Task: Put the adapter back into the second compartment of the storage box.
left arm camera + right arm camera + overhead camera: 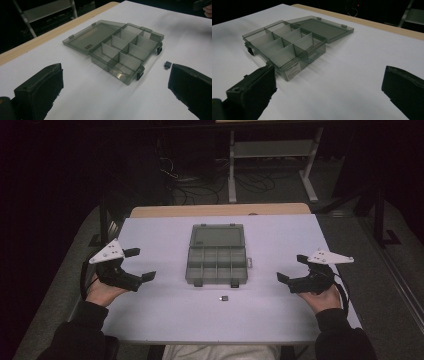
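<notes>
Left gripper [139, 265]: I see it low over the left part of the bench [160, 310], held from below by the left hand [102, 292], palm side up toward me, forearm in a dark sleeve coming in from the bottom corner. It points inward toward the box. Its grey plate sits on top.
Left jaws: spread wide, holding nothing; in the left gripper view the box lies between them, farther off.
Right gripper [292, 267]: mirrors the left, low over the right part of the bench, held from below by the right hand [325, 297], pointing inward.
Right jaws: spread wide, nothing between them.
Box [217, 255]: smoky clear organiser at the bench's middle, lid flat open on the far side, compartments facing up, two dark latches on the near edge. Well apart from both grippers.
Small part [224, 298]: a tiny dark piece lying on the bench just in front of the box, near its right latch; I cannot tell what it is.
</notes>
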Demonstrator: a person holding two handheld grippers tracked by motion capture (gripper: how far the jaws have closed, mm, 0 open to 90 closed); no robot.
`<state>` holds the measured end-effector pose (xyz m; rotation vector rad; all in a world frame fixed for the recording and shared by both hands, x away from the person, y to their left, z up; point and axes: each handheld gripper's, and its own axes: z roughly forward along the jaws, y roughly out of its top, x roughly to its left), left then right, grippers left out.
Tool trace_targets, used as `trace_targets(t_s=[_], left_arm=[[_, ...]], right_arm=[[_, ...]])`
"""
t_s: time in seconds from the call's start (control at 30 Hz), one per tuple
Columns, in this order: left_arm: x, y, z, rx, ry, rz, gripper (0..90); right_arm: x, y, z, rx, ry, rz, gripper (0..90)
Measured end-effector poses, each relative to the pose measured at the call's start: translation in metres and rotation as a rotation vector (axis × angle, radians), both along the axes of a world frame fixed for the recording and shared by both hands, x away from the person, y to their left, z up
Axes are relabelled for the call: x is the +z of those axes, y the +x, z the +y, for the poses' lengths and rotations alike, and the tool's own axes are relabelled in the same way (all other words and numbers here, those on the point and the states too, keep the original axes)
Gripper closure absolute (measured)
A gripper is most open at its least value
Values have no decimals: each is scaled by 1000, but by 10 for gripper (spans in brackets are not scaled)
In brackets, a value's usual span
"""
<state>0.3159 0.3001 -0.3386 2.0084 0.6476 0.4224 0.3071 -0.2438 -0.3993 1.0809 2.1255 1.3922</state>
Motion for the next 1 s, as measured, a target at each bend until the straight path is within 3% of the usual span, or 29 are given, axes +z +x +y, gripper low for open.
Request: trace_targets(t_s=[1.0], left_arm=[[-7,10,-50,-117,82,36,0]], right_arm=[[-1,0,2,15,-14,8,0]])
